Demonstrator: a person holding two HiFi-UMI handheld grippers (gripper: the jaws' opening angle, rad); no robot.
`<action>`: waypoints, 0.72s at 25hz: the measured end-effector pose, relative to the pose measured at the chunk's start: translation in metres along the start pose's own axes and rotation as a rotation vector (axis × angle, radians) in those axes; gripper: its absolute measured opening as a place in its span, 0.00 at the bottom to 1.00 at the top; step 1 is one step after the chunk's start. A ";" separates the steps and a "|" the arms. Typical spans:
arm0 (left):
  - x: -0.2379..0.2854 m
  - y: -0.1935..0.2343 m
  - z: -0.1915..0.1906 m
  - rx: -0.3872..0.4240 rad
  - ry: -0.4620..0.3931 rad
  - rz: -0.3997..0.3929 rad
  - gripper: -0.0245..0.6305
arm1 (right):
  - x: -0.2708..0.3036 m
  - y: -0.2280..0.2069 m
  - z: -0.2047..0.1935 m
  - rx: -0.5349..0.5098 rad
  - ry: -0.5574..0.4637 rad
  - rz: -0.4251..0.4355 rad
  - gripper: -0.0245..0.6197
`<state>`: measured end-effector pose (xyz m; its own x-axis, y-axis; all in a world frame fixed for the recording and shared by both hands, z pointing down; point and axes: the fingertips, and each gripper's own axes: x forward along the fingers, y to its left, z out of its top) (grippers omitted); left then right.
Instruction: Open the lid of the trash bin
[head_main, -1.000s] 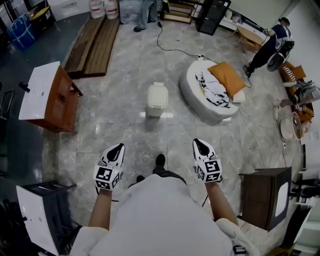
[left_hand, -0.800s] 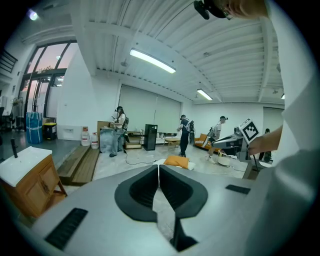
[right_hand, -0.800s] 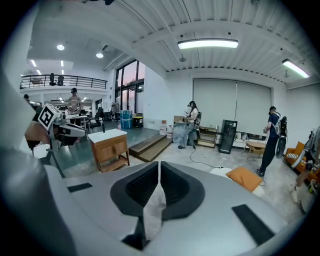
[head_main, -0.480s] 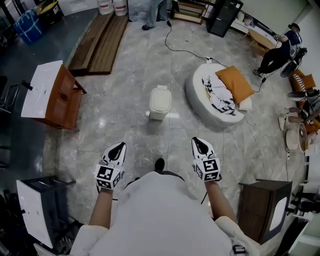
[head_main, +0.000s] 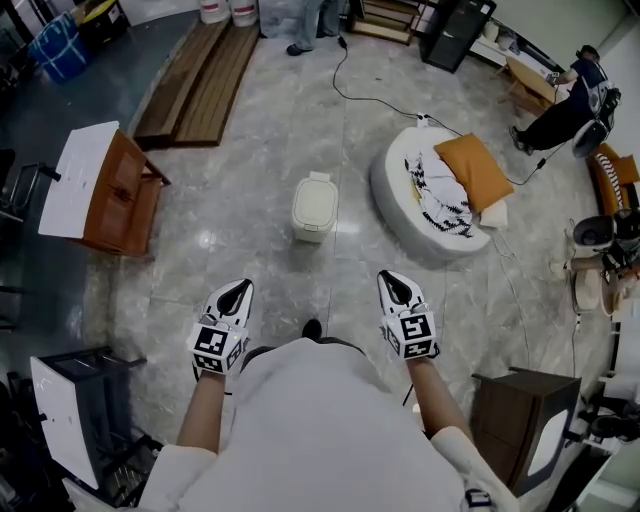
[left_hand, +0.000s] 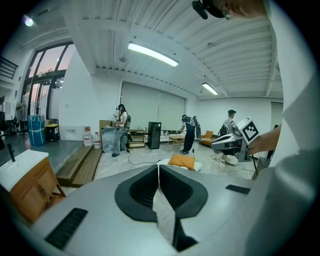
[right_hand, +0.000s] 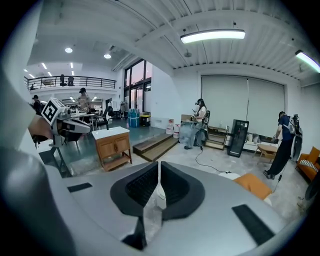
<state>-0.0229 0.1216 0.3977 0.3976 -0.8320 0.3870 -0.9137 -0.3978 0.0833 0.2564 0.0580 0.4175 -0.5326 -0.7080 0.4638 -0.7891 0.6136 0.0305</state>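
Note:
The trash bin (head_main: 314, 208) is a small cream box with its lid down, standing on the grey marble floor ahead of me. My left gripper (head_main: 234, 292) and right gripper (head_main: 391, 281) are held side by side at waist height, well short of the bin and to either side of it. In the left gripper view the left gripper (left_hand: 158, 165) has its jaws pressed together with nothing between them. The right gripper (right_hand: 159, 164) looks the same in the right gripper view, shut and empty.
A wooden cabinet with a white top (head_main: 103, 190) stands at the left. A round white cushion (head_main: 428, 195) with an orange pillow lies right of the bin. Dark cabinets sit at the lower left (head_main: 78, 425) and lower right (head_main: 522, 420). A cable (head_main: 372, 97) crosses the floor. People stand at the back.
The head view has shifted slightly and the bin sits a little lower in it. Both grippers have risen a touch in the picture and stay shut.

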 end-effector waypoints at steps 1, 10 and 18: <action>0.005 -0.003 0.001 0.001 0.001 -0.001 0.07 | 0.001 -0.003 -0.001 -0.004 0.002 0.005 0.09; 0.030 -0.017 0.007 -0.001 0.019 -0.007 0.07 | 0.014 -0.025 0.001 -0.003 0.013 0.024 0.09; 0.039 -0.001 0.007 -0.008 0.035 -0.022 0.07 | 0.030 -0.023 0.003 -0.001 0.037 0.024 0.09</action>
<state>-0.0054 0.0870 0.4066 0.4146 -0.8088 0.4169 -0.9054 -0.4128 0.0995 0.2576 0.0213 0.4276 -0.5395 -0.6799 0.4967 -0.7762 0.6302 0.0196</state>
